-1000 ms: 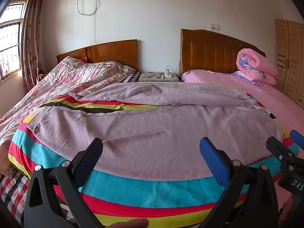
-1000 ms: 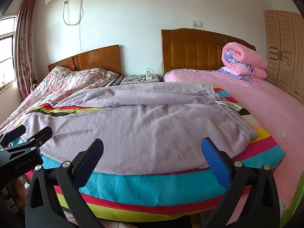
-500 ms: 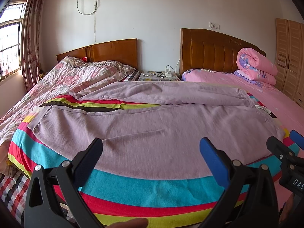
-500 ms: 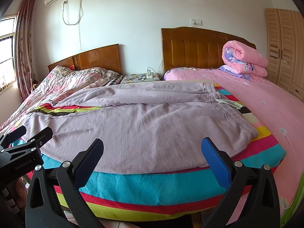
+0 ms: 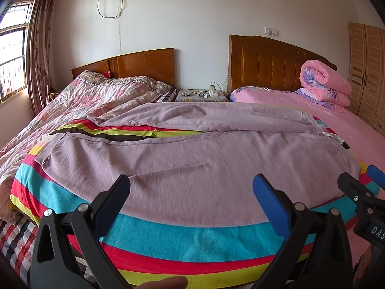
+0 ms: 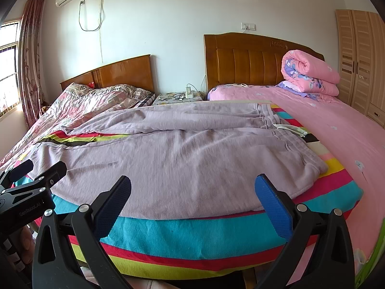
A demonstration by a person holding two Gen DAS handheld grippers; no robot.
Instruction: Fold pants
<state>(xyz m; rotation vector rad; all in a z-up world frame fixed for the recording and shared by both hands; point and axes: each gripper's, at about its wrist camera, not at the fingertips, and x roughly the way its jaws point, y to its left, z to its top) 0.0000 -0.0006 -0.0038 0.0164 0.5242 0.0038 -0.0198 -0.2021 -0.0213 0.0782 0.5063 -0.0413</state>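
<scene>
**Left wrist view — both grippers wide apart before flat pants**

Lilac fleece pants (image 5: 192,159) lie spread flat on a rainbow-striped blanket (image 5: 192,238), waistband to the right, legs running left. The near hem edge runs along the blanket's turquoise stripe; a bare band of stripes shows between hem and bed edge. Left gripper (image 5: 190,192) hovers level just short of the near hem, blue pads parted, holding nothing. Right gripper (image 6: 192,192) — same pose, jaws spread, empty — sits beside it near the waistband end.
</scene>
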